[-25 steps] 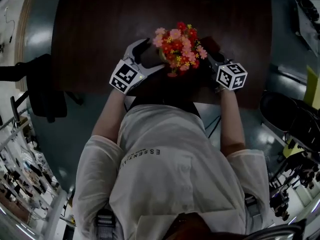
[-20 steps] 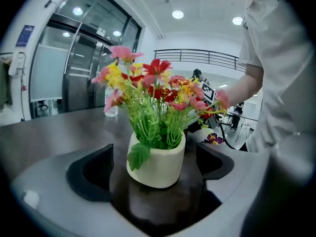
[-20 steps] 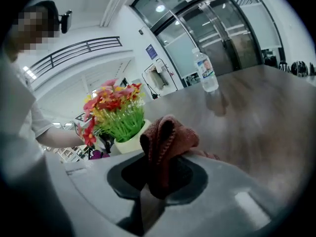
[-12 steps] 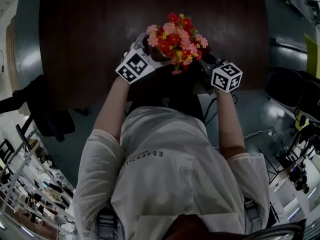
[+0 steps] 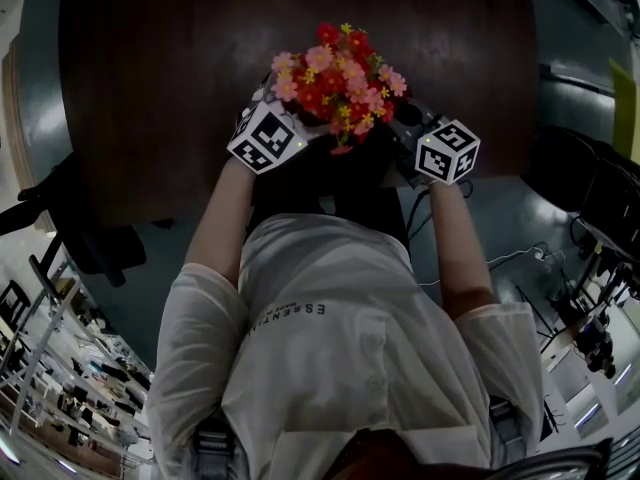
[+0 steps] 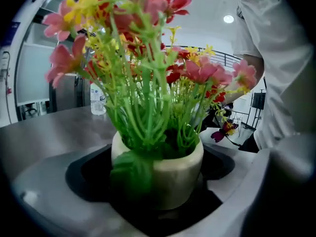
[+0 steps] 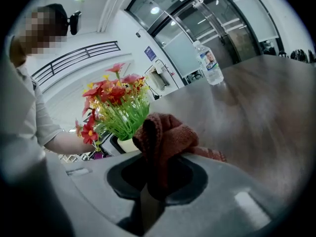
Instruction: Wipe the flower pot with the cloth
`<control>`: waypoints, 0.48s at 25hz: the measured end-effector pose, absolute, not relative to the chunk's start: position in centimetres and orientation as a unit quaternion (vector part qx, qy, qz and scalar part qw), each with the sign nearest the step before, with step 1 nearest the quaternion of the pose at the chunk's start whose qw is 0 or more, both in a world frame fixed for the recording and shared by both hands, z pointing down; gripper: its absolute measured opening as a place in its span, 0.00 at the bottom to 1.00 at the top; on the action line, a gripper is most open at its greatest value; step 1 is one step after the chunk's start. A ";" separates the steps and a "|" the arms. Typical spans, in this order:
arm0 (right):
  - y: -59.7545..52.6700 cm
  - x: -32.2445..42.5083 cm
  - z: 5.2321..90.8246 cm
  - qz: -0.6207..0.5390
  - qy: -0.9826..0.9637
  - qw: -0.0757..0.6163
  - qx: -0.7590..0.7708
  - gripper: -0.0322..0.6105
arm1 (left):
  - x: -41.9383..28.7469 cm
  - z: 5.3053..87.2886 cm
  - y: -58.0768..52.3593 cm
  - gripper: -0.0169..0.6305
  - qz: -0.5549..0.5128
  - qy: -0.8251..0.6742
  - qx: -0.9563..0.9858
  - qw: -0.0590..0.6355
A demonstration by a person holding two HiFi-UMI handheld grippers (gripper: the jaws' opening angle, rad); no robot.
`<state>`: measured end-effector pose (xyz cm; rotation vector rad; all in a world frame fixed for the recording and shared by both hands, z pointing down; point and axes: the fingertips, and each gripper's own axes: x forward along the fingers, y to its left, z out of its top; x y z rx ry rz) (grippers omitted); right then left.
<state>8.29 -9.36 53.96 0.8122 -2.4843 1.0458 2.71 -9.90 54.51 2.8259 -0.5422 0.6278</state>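
A cream flower pot (image 6: 165, 174) with red, pink and yellow flowers (image 5: 335, 73) stands near the front edge of the dark table (image 5: 160, 68). My left gripper (image 6: 158, 194) has just been opening its jaws. They now stand wide on either side of the pot, and I see no pad pressing on it. In the head view its fingertips are hidden under the blooms. My right gripper (image 7: 148, 191) is shut on a bunched reddish-brown cloth (image 7: 168, 135), a little to the right of the pot (image 7: 129, 143) and apart from it.
A clear water bottle (image 7: 207, 63) stands at the far side of the table and shows small beyond the pot as the bottle (image 6: 98, 100). A black chair (image 5: 90, 228) is at the table's left. The person's body is close behind the table's front edge.
My left gripper has moved in from the left of the flowers until its jaws stand around the pot. The right gripper has shifted slightly closer to the pot with the cloth.
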 end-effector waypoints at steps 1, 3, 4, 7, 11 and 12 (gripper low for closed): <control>-9.2 8.2 53.9 0.362 -0.873 0.168 0.278 0.13 | 2.9 54.5 -10.1 0.88 0.212 -0.190 0.953 0.101; -9.1 8.0 53.8 0.354 -0.877 0.176 0.272 0.13 | 3.1 54.4 -10.5 0.89 0.213 -0.200 0.950 0.106; -9.1 8.0 53.8 0.352 -0.878 0.176 0.272 0.13 | 3.0 54.3 -10.5 0.89 0.214 -0.202 0.950 0.106; -9.1 7.9 53.8 0.354 -0.877 0.175 0.272 0.13 | 2.8 54.2 -10.5 0.90 0.214 -0.201 0.951 0.099; -9.1 7.6 53.3 0.349 -0.881 0.171 0.271 0.13 | 2.4 53.0 -10.7 0.90 0.197 -0.215 0.951 0.102; -9.3 7.7 52.9 0.346 -0.882 0.165 0.274 0.13 | 2.4 52.4 -11.0 0.90 0.188 -0.223 0.950 0.109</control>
